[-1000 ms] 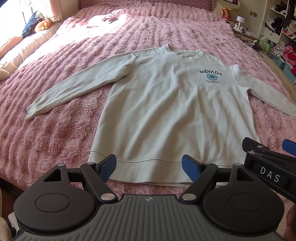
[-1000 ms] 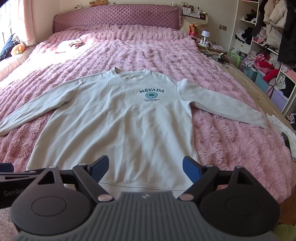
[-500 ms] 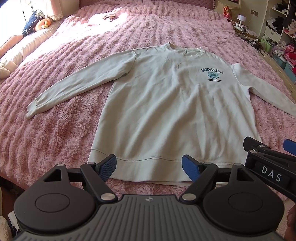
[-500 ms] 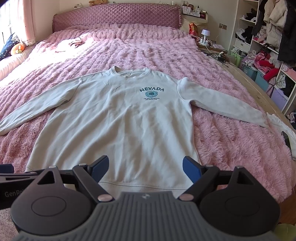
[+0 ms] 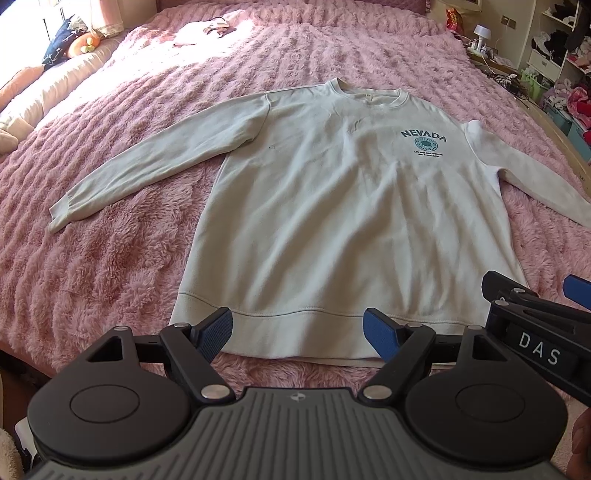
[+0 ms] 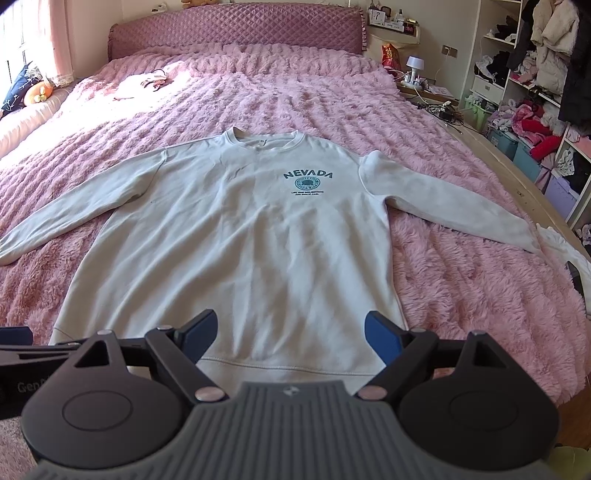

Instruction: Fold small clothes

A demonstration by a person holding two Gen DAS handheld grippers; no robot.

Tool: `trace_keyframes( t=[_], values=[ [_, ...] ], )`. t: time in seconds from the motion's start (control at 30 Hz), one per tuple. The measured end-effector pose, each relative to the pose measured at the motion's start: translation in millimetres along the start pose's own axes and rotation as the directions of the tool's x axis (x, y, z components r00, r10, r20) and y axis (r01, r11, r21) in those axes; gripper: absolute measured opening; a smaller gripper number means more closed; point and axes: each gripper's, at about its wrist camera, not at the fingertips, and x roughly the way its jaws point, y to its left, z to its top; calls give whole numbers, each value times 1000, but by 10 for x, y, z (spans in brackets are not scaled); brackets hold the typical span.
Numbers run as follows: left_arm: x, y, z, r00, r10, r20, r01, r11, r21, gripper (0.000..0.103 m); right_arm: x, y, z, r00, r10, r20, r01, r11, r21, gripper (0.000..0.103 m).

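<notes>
A pale sweatshirt (image 5: pixel 343 221) lies face up and flat on the pink fleecy bed (image 5: pixel 110 280), nothing folded yet. Going left to right in the left wrist view: the left sleeve (image 5: pixel 159 166) runs out at a downward slant, its cuff well apart from the body; then the body panel with the "NEVADA" print (image 5: pixel 424 136) on the chest; then the right sleeve (image 6: pixel 450 206), angled out the same way, its cuff near a white cloth (image 6: pixel 565 251) at the bed's edge.

The left claw (image 5: pixel 297 330) hangs released above the left half of the hem (image 5: pixel 295 317), its blue pads wide apart and touching nothing. The right claw (image 6: pixel 290 334) is likewise spread and empty, over the right half of the hem.

The step in hand looks like the first fold — most likely bringing a sleeve across the body. To do it well, each claw should pinch only one layer-pair at a clear edge, cuff or shoulder seam, lift just clear of the fleece so the pile does not drag the cloth, and lay the sleeve straight along the body.

The garment's long axis runs from hem to collar (image 6: pixel 267 139), pointing away from the claws toward the headboard (image 6: pixel 236 31) — collar far, hem near.
</notes>
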Motion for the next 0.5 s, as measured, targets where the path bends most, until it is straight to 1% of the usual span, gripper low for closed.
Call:
trace_keyframes(
  t=[0.13, 0.23, 0.27, 0.4, 0.5],
  values=[
    [41, -24, 23, 1000, -19, -2, 19, 1000, 7, 94, 29, -61, 17, 1000, -15, 2, 15, 999, 30, 83],
    [73, -83, 56, 999, -39, 2, 39, 999, 21, 94, 94, -194, 51, 1000, 2, -27, 1, 997, 82, 83],
    [86, -117, 74, 999, -45, 3, 45, 999, 30, 94, 111, -247, 54, 1000, -5, -28, 8, 995, 101, 83],
    [137, -282, 183, 997, -77, 22, 76, 995, 72, 94, 149, -520, 86, 1000, -26, 13, 23, 986, 165, 83],
    [203, -499, 345, 990, -132, 45, 126, 984, 126, 94, 200, -828, 135, 998, -45, 35, 35, 969, 246, 83]
  ],
)
